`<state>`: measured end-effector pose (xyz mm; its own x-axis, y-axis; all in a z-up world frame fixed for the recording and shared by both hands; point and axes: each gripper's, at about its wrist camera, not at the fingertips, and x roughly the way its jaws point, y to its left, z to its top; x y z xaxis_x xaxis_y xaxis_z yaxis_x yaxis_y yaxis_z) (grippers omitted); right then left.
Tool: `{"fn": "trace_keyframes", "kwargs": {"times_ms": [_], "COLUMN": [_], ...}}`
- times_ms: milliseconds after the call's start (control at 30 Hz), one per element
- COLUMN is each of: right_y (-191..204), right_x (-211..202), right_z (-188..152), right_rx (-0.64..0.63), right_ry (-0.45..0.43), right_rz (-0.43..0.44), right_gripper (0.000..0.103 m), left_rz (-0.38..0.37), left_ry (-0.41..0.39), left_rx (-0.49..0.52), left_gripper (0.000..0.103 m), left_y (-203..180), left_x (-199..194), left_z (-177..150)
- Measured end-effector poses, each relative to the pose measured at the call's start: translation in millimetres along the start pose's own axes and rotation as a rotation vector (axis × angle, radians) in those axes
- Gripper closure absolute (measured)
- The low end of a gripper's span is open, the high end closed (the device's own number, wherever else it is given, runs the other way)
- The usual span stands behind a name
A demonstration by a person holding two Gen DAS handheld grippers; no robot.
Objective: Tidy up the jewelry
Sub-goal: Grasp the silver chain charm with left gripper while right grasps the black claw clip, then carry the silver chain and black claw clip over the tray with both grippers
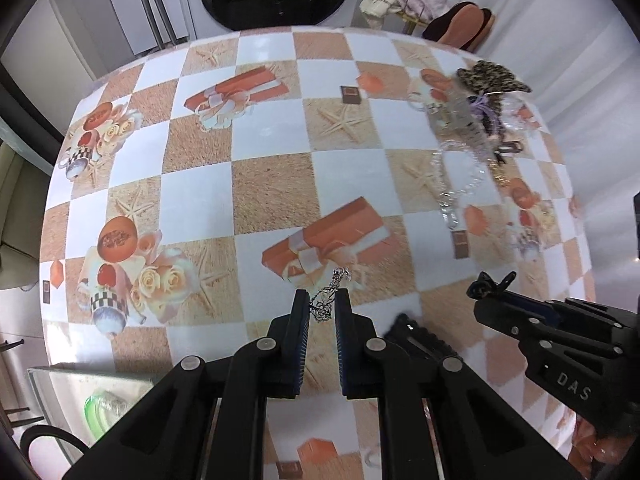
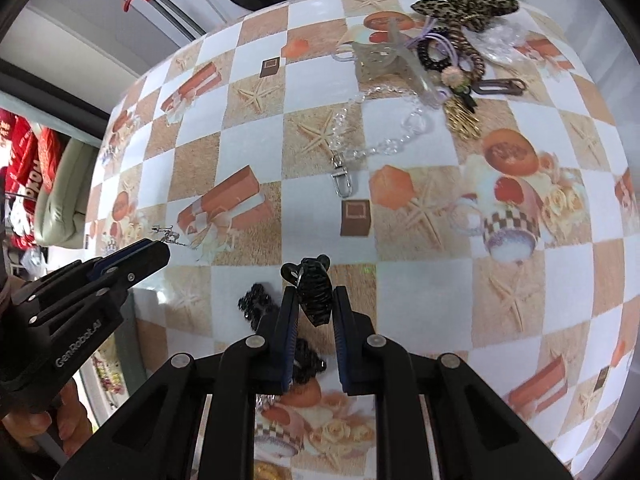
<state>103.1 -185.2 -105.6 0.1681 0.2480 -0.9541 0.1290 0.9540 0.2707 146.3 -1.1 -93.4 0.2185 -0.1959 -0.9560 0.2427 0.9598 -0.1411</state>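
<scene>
My left gripper is shut on a small silver chain that hangs from between its fingertips above the table; the chain also shows in the right wrist view. My right gripper is shut on a black claw hair clip, held above the table. In the left wrist view that clip sticks out of the right gripper at lower right. A pile of accessories lies at the far right: a leopard bow, hair ties, a clear bead chain with a metal clasp.
The table has a checkered cloth with printed gifts and starfish. A black beaded piece lies by my right gripper's left finger. A glass box with green contents sits at the table's lower left edge. Chairs and clothes stand beyond the far edge.
</scene>
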Motion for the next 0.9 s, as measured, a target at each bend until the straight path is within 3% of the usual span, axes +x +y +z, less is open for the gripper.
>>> {"fn": "trace_keyframes", "kwargs": {"times_ms": [367,633,900], "right_y": [5,26,71], "right_x": [-34,-54,-56], "right_z": [-37,-62,-83], "right_rx": [0.008,-0.030,-0.136], "right_ry": [0.002,0.014,0.060], "right_rz": [0.028,0.039,0.050], "right_gripper": [0.085,0.085,0.085], "left_rz": [-0.030,-0.042,-0.038], "left_ry": [-0.028,-0.030,-0.019], "left_rx": [0.016,-0.017,-0.078], "left_gripper": [0.086,0.086,0.086], "left_y": [-15,1,30], "left_x": [-47,-80,-101], "left_z": [-42,-86,-130]}}
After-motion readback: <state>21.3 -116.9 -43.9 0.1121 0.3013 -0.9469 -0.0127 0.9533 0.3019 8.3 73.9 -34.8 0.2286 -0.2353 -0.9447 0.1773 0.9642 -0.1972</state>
